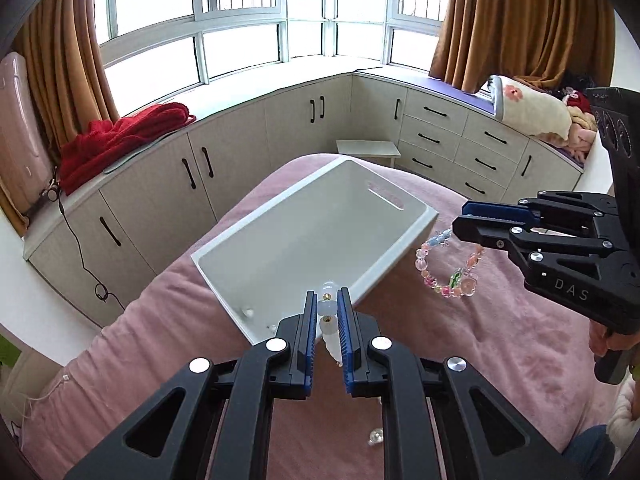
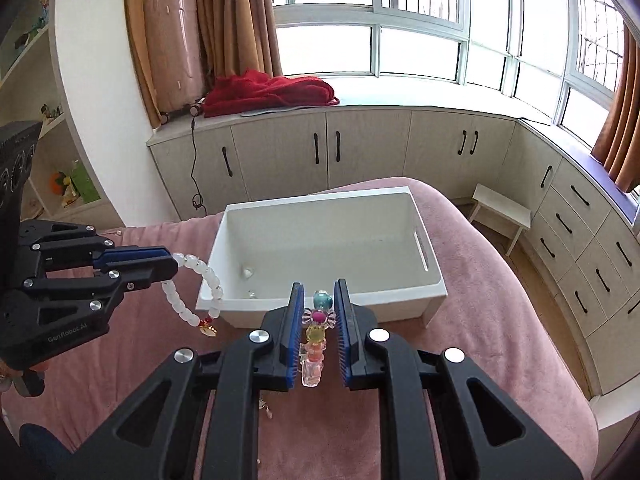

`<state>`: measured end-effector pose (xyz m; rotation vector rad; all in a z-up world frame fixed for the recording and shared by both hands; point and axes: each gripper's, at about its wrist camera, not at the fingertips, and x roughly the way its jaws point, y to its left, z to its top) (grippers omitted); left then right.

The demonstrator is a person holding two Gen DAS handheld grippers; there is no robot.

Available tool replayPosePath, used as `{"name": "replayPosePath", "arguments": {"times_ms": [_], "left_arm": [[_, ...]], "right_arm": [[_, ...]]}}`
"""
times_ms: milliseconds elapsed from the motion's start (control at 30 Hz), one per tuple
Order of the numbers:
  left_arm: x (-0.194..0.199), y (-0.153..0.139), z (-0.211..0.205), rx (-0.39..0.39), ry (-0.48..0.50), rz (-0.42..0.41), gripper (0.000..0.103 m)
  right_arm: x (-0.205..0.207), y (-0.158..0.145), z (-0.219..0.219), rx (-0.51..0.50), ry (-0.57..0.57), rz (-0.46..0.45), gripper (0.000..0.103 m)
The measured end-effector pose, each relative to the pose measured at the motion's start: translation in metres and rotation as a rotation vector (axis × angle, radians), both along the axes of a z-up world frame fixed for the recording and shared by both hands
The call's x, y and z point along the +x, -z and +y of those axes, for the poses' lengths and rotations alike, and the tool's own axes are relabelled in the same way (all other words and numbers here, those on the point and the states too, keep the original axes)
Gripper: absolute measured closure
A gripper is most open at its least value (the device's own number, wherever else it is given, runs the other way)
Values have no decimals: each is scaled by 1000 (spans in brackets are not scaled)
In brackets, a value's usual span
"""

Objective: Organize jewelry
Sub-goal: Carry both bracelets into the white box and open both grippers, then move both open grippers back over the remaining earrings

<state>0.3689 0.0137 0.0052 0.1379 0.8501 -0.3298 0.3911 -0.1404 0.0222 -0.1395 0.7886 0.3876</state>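
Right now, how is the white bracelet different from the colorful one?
The white bracelet has plain milky round beads; the colorful bracelet mixes pink, blue, and green shapes. The left gripper holds the white one, the right gripper the colorful one. Both dangle above the pink bed.

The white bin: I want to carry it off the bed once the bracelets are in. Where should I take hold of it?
Grip the white bin at the slot handle cut into its right short wall, from outside and above. The wall is thin and upright, so one finger can likely go through the slot. A matching slot opposite is not visible.
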Motion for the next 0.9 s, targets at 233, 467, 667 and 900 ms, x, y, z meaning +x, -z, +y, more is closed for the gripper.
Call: {"name": "replayPosePath", "arguments": {"times_ms": [233,467,667,900], "left_arm": [[47,21,14,-22,-69,-22,88],[80,56,25,-50,-164,33,87],[89,74,31,-9,-239,43,45],[74,63,34,-20,-256,21,36]], "right_arm": [[57,21,8,-12,36,16,87],[92,45,14,-30,68,57,86],[94,63,8,-41,112,86,47],[76,55,11,-62,81,47,43]]}}
